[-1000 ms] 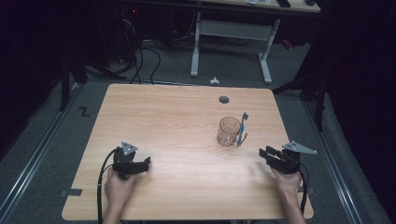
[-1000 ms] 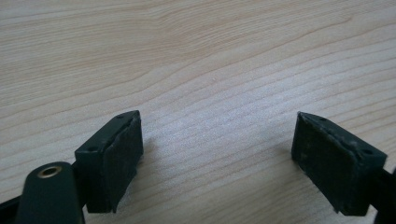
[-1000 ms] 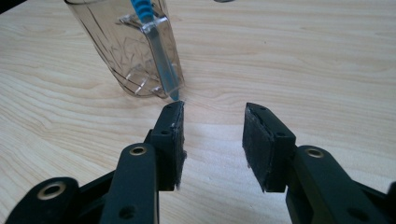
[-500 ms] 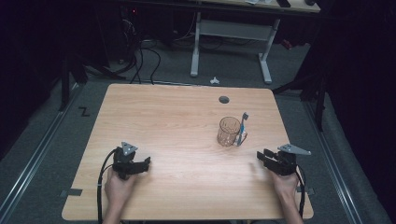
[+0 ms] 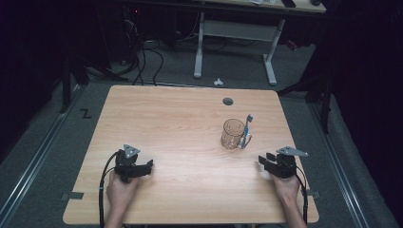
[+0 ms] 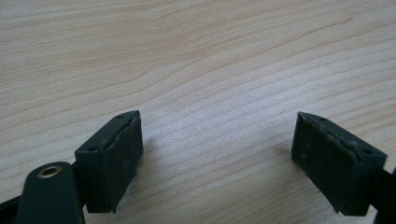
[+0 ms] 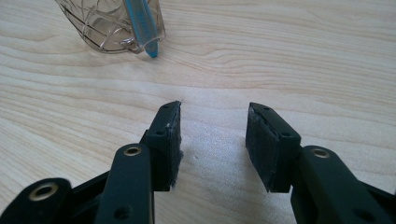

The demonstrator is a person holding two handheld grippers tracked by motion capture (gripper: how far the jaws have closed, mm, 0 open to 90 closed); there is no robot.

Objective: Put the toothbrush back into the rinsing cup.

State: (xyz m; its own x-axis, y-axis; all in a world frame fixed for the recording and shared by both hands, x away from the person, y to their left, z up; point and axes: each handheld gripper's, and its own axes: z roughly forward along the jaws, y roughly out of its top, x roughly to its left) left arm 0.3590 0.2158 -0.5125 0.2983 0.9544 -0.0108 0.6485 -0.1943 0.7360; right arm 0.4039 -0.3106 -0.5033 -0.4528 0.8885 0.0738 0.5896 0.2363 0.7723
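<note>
Across most of the high view spreads one light wooden table, with a small round dark hole near its far edge. Beyond it, on the grey floor, stands one pale desk frame with two legs, beside a tangle of dark cables, and a small white object lies just past the table's far edge; what it is cannot be made out at that size.

On the right half of the table stands one clear ribbed cup, upright, with one blue toothbrush leaning against its right side, head up. In the right gripper view the cup and the toothbrush's lower end sit ahead and to the left of the jaws, apart from them, with bare wood between.

Two grippers rest near the table's front edge, well apart, each held by one hand. The left gripper has its jaws spread wide over bare wood, nothing between them. The right gripper has a narrower gap, also holding nothing.
</note>
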